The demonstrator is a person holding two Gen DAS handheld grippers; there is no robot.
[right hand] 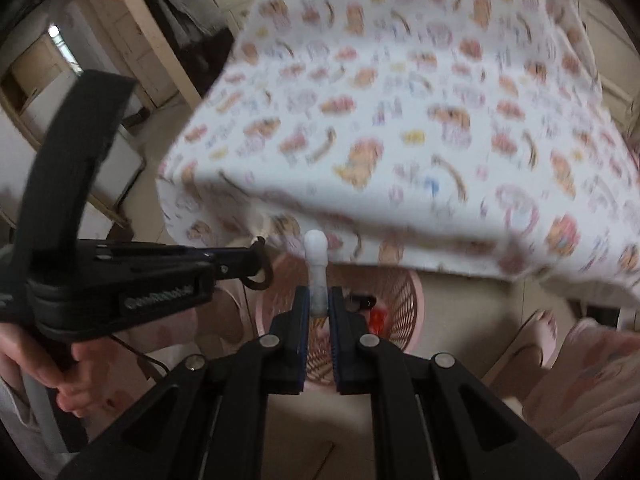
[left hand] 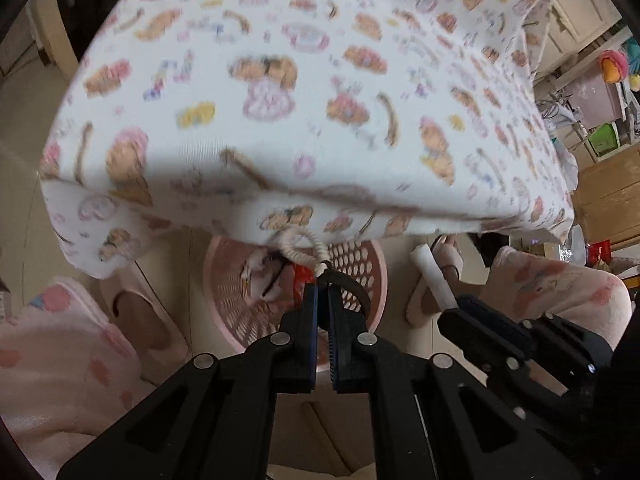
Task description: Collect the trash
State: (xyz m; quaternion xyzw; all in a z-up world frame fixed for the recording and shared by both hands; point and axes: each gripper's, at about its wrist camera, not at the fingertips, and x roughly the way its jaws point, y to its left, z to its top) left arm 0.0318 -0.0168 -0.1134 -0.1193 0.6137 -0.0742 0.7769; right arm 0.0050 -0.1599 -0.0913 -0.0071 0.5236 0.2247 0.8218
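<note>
The left gripper (left hand: 323, 286) is clamped on a looped cord (left hand: 304, 246) — just above the pink basket (left hand: 360, 264). The right gripper (right hand: 319, 300) pinches a white tube (right hand: 317, 264) over that basket, under the patterned tablecloth's (right hand: 400, 120) edge.

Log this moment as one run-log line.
left gripper: shut on cord loop | right gripper: shut on white tube | both above pink basket | table edge beyond
</note>
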